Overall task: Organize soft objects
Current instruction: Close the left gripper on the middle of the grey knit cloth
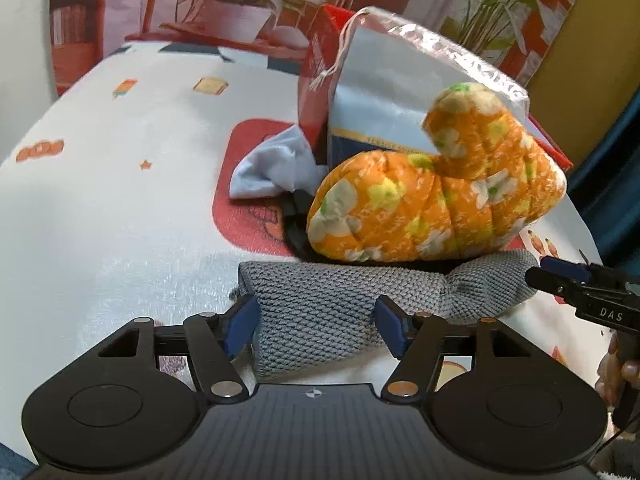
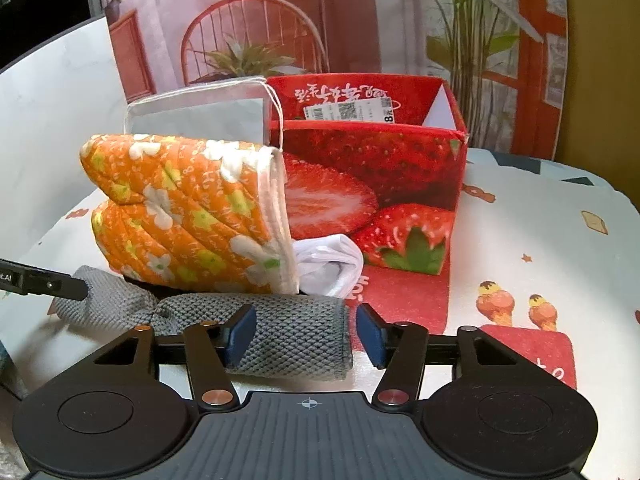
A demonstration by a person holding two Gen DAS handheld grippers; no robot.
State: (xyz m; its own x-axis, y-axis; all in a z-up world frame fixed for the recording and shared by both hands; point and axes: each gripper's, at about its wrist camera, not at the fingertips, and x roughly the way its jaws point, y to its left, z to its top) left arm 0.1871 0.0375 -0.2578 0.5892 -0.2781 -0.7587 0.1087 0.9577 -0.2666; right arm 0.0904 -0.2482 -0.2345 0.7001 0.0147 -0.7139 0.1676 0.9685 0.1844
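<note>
A grey knitted cloth (image 1: 320, 312) lies on the table, twisted near one end. My left gripper (image 1: 316, 330) is open with its fingers on either side of one end. My right gripper (image 2: 306, 334) is open around the other end of the cloth (image 2: 288, 334). An orange flowered oven mitt (image 1: 432, 204) rests just behind the cloth, leaning on a silver drawstring bag (image 1: 400, 76); the mitt also shows in the right wrist view (image 2: 188, 216). A white cloth (image 2: 328, 264) lies beside the mitt, pale blue-grey in the left wrist view (image 1: 272, 168). Something black lies under the mitt.
A red strawberry-printed box (image 2: 372, 168) stands open behind the pile, with the silver bag (image 2: 200, 112) against it. The table (image 1: 100, 200) wears a white patterned cover. A printed backdrop with plants closes off the far side. The right gripper's tip (image 1: 560, 276) shows in the left wrist view.
</note>
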